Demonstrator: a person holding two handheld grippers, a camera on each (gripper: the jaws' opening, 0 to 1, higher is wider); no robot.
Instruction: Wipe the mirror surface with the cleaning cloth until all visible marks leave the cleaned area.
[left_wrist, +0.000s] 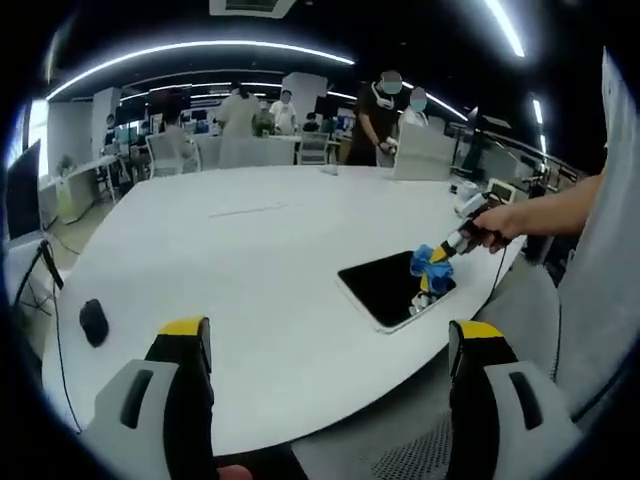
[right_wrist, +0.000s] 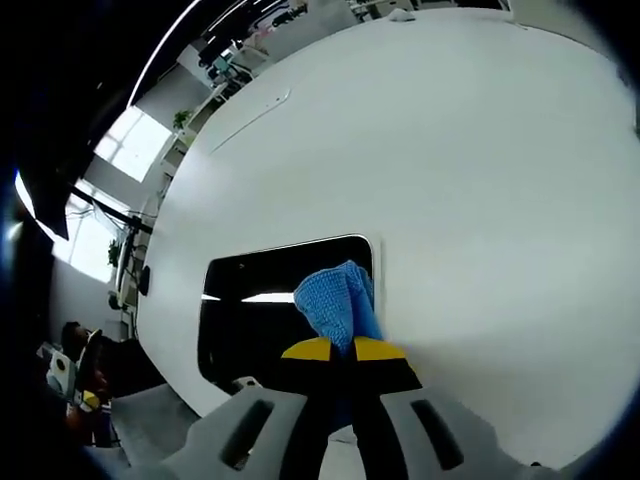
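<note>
The right gripper (right_wrist: 345, 350) had its jaws clamped on the blue cleaning cloth (right_wrist: 335, 300), pressing it onto the mirror (right_wrist: 250, 310) near the white table's (right_wrist: 480, 180) edge, probably to scrub marks away. The left gripper (left_wrist: 330, 345) hung wide and empty, held back, likely to keep the mirror unobstructed.

Open office: white table (left_wrist: 250, 260), ceiling light strips (left_wrist: 200, 50), chairs (left_wrist: 165, 152).
</note>
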